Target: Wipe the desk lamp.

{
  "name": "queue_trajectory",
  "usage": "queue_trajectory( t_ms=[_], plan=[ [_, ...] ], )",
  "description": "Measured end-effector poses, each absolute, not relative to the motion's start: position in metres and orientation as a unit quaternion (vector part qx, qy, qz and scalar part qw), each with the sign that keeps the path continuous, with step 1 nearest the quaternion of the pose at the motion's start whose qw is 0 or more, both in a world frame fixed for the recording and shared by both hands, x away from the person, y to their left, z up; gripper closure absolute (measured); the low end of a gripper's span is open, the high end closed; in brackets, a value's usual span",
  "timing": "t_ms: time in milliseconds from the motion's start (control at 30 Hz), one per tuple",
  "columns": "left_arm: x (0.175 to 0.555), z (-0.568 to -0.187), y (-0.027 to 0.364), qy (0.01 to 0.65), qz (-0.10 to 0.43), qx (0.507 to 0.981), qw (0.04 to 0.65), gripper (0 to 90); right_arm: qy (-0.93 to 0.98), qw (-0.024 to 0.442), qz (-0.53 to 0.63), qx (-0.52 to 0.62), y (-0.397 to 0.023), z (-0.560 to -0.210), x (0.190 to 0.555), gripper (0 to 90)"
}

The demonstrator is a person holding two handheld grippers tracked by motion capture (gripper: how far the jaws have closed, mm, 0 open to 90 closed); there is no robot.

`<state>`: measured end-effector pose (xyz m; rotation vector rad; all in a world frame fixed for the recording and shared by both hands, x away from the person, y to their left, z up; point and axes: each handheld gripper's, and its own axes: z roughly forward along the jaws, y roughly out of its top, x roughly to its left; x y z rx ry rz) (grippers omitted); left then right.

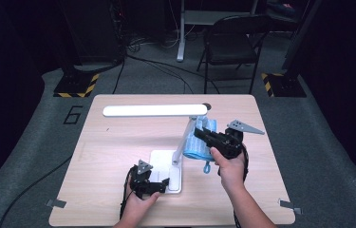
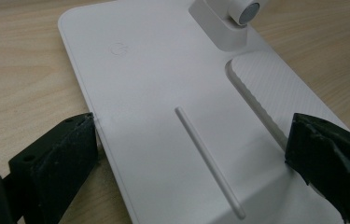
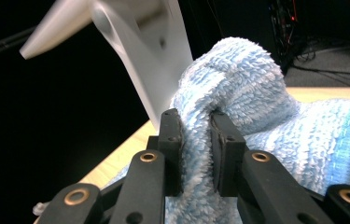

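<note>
A white desk lamp stands on the wooden table, with a flat base, a slanted arm and a long lit head. My left gripper sits at the base's near end. In the left gripper view the left gripper has its jaws pressed on the two side edges of the base. My right gripper is raised just right of the arm, shut on a fluffy light-blue towel. In the right gripper view the right gripper pinches a fold of the towel close to the lamp arm.
A folding chair stands on the floor beyond the table's far edge. Cables and two stand feet with yellow-black stripes lie on the grey carpet. The left half of the tabletop is bare wood.
</note>
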<state>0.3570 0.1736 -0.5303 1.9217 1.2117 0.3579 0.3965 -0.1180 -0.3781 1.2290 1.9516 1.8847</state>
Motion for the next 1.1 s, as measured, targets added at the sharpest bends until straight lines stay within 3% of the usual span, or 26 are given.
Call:
queue_trajectory(
  t_ms=[600,1100],
  plan=[
    [0.357,-0.53,0.174,0.479,0.14,0.764,0.409,2.5,0.681,0.054,0.596,0.423,-0.114,-0.42,0.39,76.3],
    [0.358,-0.53,0.174,0.48,0.14,0.762,0.412,2.5,0.686,0.137,0.574,0.424,-0.15,-0.405,0.37,75.9]
  ],
)
